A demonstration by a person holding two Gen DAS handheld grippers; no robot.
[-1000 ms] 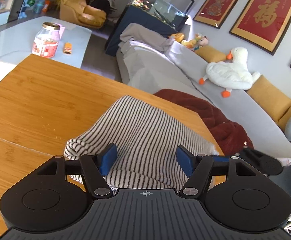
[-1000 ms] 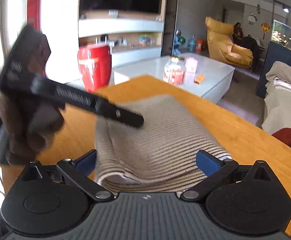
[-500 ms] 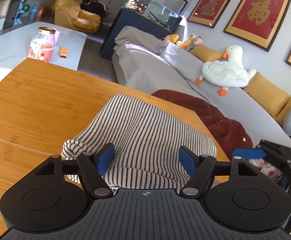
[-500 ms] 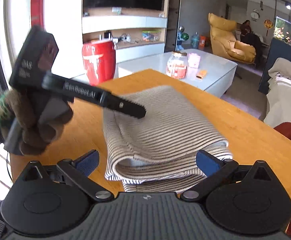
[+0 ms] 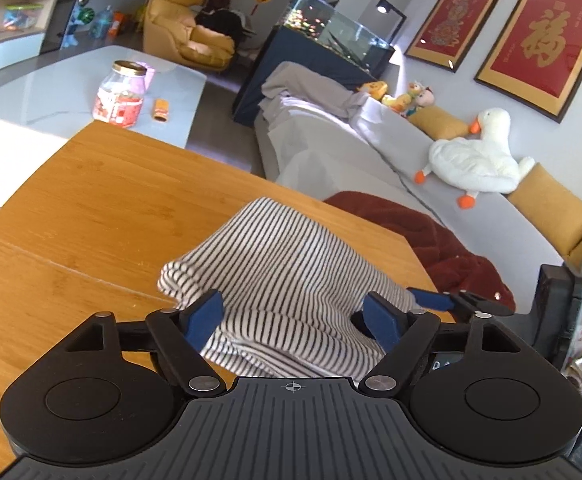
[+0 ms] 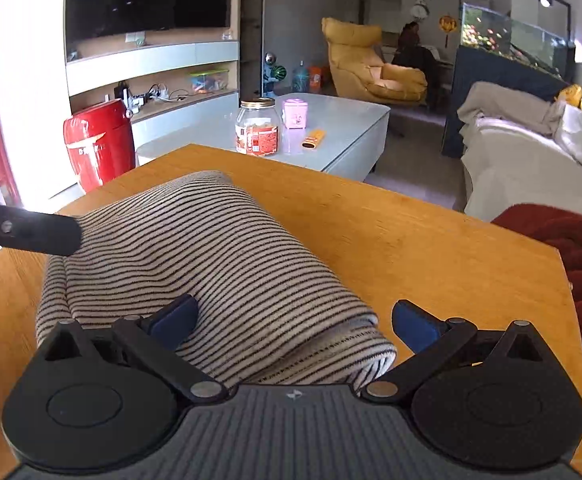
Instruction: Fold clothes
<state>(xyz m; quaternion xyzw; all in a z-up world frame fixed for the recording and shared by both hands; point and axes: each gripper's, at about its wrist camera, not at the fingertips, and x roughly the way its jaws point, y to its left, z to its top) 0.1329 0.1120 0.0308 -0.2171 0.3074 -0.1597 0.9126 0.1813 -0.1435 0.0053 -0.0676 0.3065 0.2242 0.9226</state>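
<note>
A folded black-and-white striped garment (image 5: 283, 276) lies on the wooden table (image 5: 103, 200); it also shows in the right wrist view (image 6: 211, 260). My left gripper (image 5: 291, 320) is open, its blue pads either side of the garment's near edge. My right gripper (image 6: 295, 326) is open, straddling the garment's near folded end. The right gripper's finger (image 5: 431, 300) shows at the garment's right side in the left wrist view. A left gripper finger (image 6: 23, 232) touches the garment's left edge in the right wrist view.
A dark red blanket (image 5: 431, 240) lies on the grey sofa (image 5: 371, 152) beyond the table's right edge. A white coffee table (image 6: 331, 128) with a jar (image 6: 257, 127) and a pink box stands behind. A red barrel (image 6: 99, 144) stands at the left.
Both grippers have moved closer to the garment and now straddle its edges. In the right wrist view the left gripper has dropped from above the garment to its left edge.
</note>
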